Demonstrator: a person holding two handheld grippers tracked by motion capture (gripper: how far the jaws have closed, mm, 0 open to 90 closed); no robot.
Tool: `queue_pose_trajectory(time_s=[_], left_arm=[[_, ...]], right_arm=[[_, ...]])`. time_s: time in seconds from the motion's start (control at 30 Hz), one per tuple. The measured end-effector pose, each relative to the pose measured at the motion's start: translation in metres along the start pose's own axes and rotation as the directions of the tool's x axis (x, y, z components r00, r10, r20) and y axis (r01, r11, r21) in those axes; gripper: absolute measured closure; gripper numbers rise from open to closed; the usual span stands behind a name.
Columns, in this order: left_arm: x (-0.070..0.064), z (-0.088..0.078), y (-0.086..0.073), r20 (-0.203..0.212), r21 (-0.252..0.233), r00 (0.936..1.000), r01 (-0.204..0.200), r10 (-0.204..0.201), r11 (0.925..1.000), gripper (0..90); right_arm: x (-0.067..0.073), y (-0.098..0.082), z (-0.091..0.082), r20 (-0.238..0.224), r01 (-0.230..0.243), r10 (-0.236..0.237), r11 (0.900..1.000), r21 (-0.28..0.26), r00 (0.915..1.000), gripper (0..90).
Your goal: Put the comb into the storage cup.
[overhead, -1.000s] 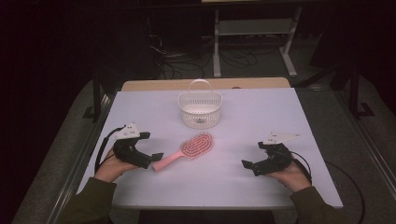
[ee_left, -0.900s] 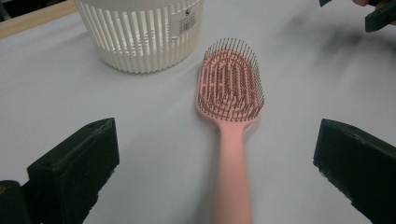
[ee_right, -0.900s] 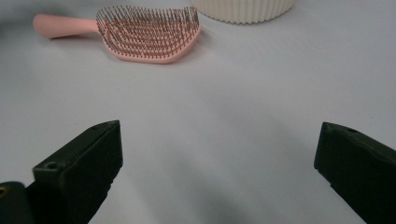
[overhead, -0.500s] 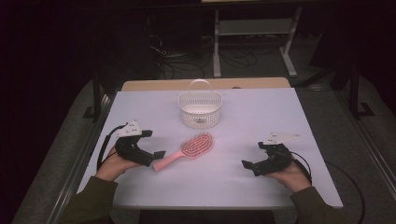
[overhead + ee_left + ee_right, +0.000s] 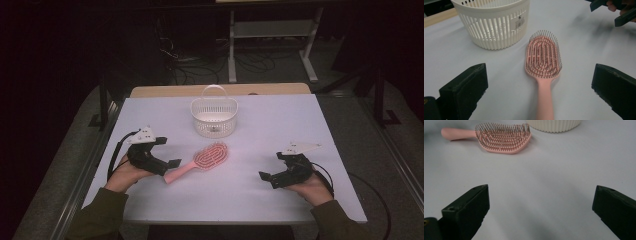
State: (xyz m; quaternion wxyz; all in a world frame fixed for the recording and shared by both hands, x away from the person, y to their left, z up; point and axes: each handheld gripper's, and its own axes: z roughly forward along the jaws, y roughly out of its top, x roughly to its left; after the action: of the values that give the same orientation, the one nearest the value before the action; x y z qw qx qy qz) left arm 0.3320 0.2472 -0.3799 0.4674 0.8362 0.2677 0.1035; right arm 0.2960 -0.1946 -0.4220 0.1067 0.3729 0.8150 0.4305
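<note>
Left tool (image 5: 169, 165) of mine is spread wide around the handle of the pink hairbrush (image 5: 204, 160), not yet pinching it; nothing is lifted so far, and I judge the grasp and a likely carry to the white basket (image 5: 214, 116) remain; the brush lies flat on the bench (image 5: 320, 115), bristles up, just in front of the basket; my right tool (image 5: 267, 178) waits spread, well apart.

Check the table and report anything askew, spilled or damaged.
Nothing stands out. The pink hairbrush lies flat, bristles up and intact, its handle towards the open left gripper. The white slatted basket stands upright behind it, apart from it. The right gripper is open over bare table. No spill shows.
</note>
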Motion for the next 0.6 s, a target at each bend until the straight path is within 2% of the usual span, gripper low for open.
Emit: queue_pose_trajectory(time_s=[0.27,0.6], left_arm=[[-0.001,0.007,0.005,0.012,0.011,0.9999,-0.010,0.010,0.9999,0.2],[-0.001,0.013,0.017,0.015,-0.005,0.9997,-0.022,0.022,0.9998,0.1]], right_arm=[[0.000,0.000,0.000,-0.002,-0.004,0.004,1.000,-0.005,1.0000,0.7],[-0.001,0.000,-0.001,-0.003,-0.006,0.006,1.000,-0.008,1.0000,0.7]])
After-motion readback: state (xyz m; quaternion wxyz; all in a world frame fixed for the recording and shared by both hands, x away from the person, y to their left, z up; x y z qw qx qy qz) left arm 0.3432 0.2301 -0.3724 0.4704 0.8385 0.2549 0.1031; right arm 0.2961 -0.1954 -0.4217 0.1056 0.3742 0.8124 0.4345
